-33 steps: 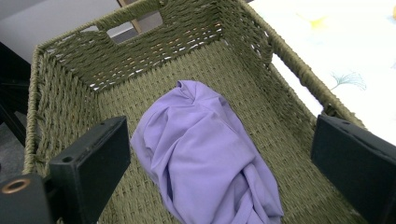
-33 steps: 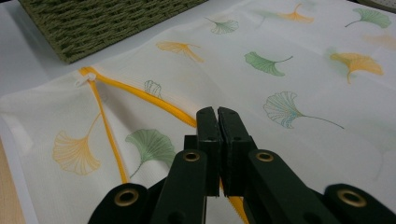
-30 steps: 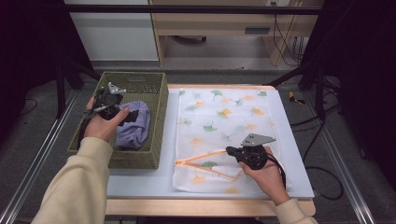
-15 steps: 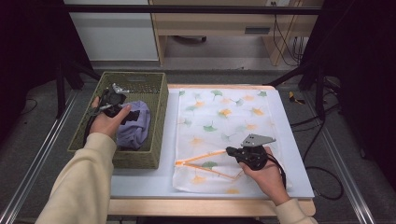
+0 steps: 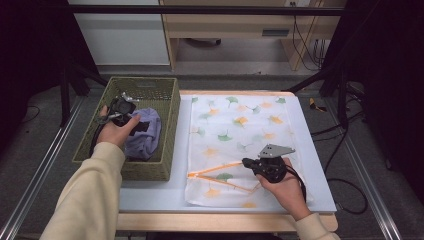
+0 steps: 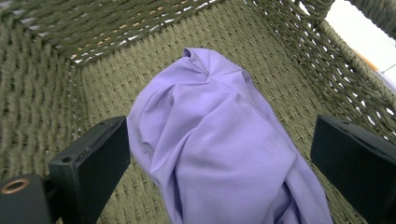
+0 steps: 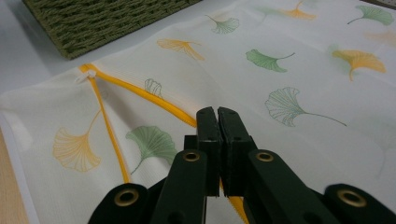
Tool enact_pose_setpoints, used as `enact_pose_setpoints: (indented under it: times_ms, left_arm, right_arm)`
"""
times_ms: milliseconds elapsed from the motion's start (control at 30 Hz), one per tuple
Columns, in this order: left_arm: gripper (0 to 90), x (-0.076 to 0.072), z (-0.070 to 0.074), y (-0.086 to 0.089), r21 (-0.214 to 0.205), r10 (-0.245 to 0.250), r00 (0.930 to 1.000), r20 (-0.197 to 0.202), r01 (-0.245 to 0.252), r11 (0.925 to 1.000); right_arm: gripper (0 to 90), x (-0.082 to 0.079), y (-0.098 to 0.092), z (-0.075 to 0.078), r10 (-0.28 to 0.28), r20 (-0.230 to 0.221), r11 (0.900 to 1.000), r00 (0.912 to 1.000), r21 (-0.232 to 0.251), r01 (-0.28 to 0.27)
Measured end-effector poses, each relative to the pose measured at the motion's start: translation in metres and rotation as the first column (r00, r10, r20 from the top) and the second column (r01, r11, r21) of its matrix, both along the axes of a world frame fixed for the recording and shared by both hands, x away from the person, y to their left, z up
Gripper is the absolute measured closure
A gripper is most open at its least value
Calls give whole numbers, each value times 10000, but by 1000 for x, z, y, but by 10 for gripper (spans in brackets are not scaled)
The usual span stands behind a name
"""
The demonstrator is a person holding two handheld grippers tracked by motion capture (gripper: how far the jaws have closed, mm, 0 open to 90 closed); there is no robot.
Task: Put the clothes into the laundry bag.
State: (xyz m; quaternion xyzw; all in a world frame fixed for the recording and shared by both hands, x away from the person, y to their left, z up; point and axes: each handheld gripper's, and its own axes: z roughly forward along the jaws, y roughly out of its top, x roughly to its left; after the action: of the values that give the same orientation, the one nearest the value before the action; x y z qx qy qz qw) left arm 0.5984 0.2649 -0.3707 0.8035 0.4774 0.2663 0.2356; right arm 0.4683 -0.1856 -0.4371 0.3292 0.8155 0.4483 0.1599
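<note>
A crumpled purple cloth (image 6: 219, 140) lies on the floor of the woven green basket (image 5: 165, 107) at the left of the high view, as the left gripper (image 5: 131, 121) hangs over it with its black jaws spread wide to either side of the heap, not yet pressing on it. At lower centre right of the same view, the right gripper (image 5: 248, 162) has its jaws closed on the orange zip edge (image 7: 154, 100) of a white mesh bag (image 5: 240, 140) printed with ginkgo leaves, which lies flat on the white table (image 5: 150, 192). The cloth looks light, soft and limp: it would likely sag and trail from any single pinch, so the raised fold near the middle of the heap seems the surest place to take it. The bag's thin mesh looks equally floppy, and the stiffer zip edge, already pinched, appears the best hold for keeping its mouth open.
</note>
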Motion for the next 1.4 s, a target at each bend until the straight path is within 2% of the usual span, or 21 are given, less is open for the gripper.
enact_pose_setpoints:
  times_ms: [100, 233, 300, 500, 633, 700, 867, 967, 1067, 1400]
  left_arm:
    - [47, 2, -4, 0, -176, -45, 10000, 64, 46, 9998]
    - [49, 5, -9, 0, -245, -118, 9999, -20, 118, 9996]
    - [48, 8, -13, 2, -411, -144, 9999, -79, 141, 9991]
    - [47, 14, -23, 10, -632, 106, 9997, -225, -120, 9979]
    - [45, 19, -28, 18, -980, 329, 9991, -264, -353, 9946]
    - [45, 24, -31, 23, -1414, 390, 9989, -254, -422, 9891]
    - [44, 28, -36, 28, -1433, 438, 9979, -475, -502, 9884]
    - [43, 29, -37, 29, -1475, 429, 9980, -467, -494, 9878]
    - [42, 30, -38, 29, -1676, 362, 9979, -532, -446, 9848]
    - [43, 29, -43, 28, -1507, 253, 9976, -650, -348, 9880]
  right_arm:
    - [885, 0, -1, 0, -17, -30, 10000, 10000, -5, 17]
    - [885, 1, -1, 0, 10, -33, 10000, 10000, -26, -10]
    - [885, 1, -1, -1, 10, -40, 10000, 10000, -38, -10]
    - [885, 1, -1, -2, 51, -65, 9999, 10000, -94, -52]
    - [885, 2, 0, -3, 66, -132, 9999, 9999, -117, -67]
    - [884, 2, 0, -3, 75, -178, 9999, 9998, -127, -78]
    - [884, 2, 0, -4, 85, -184, 9998, 9998, -165, -88]
    - [884, 3, 1, -6, 104, -205, 9997, 9997, -217, -109]
    - [884, 3, 2, -6, 90, -228, 9996, 9997, -253, -96]
    - [883, 3, 0, -5, 88, -210, 9998, 9997, -197, -92]
